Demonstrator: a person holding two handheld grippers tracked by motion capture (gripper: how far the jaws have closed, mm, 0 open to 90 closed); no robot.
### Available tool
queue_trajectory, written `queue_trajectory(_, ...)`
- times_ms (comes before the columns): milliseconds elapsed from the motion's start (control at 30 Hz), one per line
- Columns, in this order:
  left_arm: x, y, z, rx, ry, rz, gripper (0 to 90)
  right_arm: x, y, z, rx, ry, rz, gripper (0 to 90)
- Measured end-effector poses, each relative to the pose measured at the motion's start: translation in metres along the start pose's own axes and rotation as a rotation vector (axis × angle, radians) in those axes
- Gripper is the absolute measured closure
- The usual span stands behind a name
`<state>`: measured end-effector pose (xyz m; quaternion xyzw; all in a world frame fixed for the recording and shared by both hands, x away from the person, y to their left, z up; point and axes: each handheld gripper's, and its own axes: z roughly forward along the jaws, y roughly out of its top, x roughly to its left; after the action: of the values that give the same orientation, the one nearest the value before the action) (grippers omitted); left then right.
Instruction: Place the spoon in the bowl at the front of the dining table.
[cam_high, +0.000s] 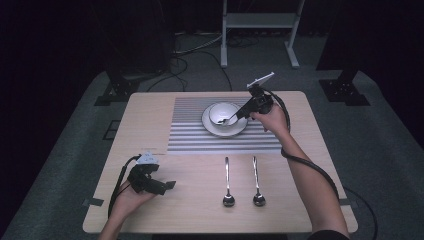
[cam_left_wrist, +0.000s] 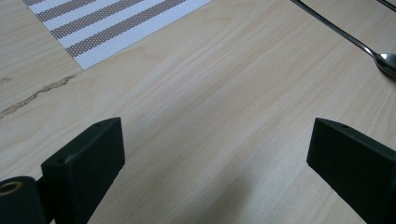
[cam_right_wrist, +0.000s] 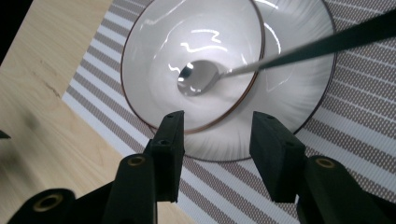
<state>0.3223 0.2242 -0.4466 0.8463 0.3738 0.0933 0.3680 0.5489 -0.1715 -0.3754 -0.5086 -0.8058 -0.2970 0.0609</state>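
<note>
A white bowl (cam_high: 223, 113) sits on a white plate (cam_high: 224, 128) in the far middle of the striped placemat (cam_high: 190, 140), and one spoon (cam_right_wrist: 198, 77) lies in it, head on the bowl's bottom, handle slanting up over the rim. The right gripper (cam_high: 246, 112) hovers just beside the bowl's right edge; in the right gripper view its jaws stand partly apart above the near rim of bowl and plate, with nothing between them. Two more spoons (cam_high: 227, 181) (cam_high: 256, 180) lie side by side on the bare table (cam_high: 200, 205) in front of the placemat, heads toward the person, making three spoons, one bowl and one plate. The left gripper (cam_high: 169, 185) rests low at the near left, jaws wide and empty, with open wood between it and the spoons.
</note>
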Motion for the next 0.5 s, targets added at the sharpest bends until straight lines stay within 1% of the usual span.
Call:
queue_trajectory(167,-0.001,0.0,0.0,-0.001,0.0,0.003,3.1,0.0,-0.012,-0.003,0.012,0.003,-0.014,51.3)
queue_trajectory(233,-0.001,0.0,0.0,0.003,0.001,0.004,3.1,0.0,-0.016,-0.005,0.006,0.005,-0.021,50.8)
queue_trajectory(300,0.0,0.0,0.001,0.001,0.002,0.002,3.1,0.0,-0.02,-0.008,-0.003,0.018,-0.022,50.4)
queue_trajectory(333,0.0,0.0,0.0,0.001,0.002,0.001,3.1,0.0,-0.022,-0.009,-0.009,0.017,-0.031,50.3)
queue_trajectory(500,0.001,0.0,0.0,-0.001,0.003,-0.001,3.1,0.0,-0.03,-0.012,-0.018,0.036,-0.028,48.8)
